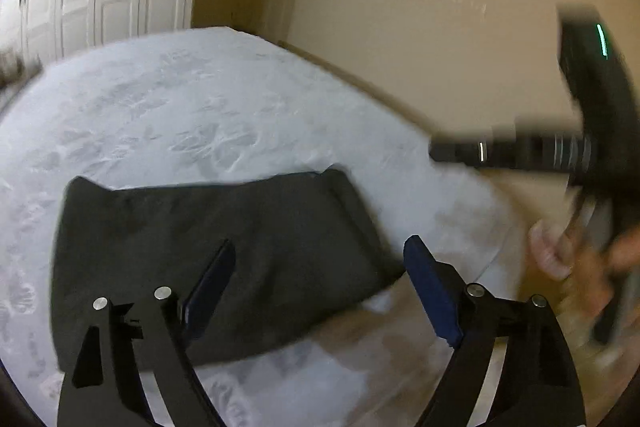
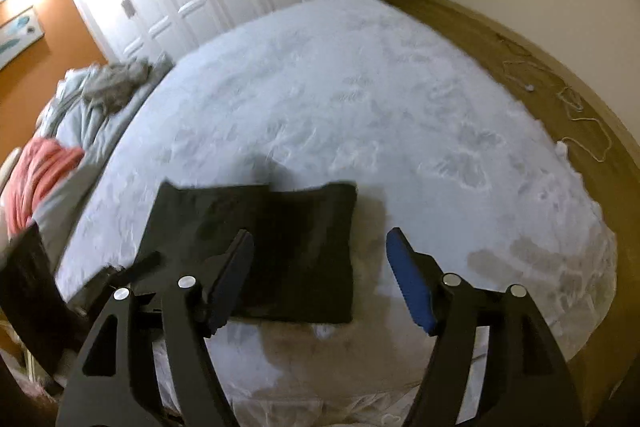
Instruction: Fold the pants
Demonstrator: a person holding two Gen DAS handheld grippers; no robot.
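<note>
- The dark pants lie folded into a flat, compact rectangle on the bed, long axis running crosswise to both claws.
- The left claw hangs over the pants' near right part, wide open and gripping nothing; its left finger is over the cloth, its right finger past the pants' right edge.
- The right claw is likewise spread wide and empty, with the pants ahead and left of it.
- Beyond the pants the pale bed cover stretches bare toward the far edge; bare floor lies right.
- Crumpled bedding is piled far left.
</note>
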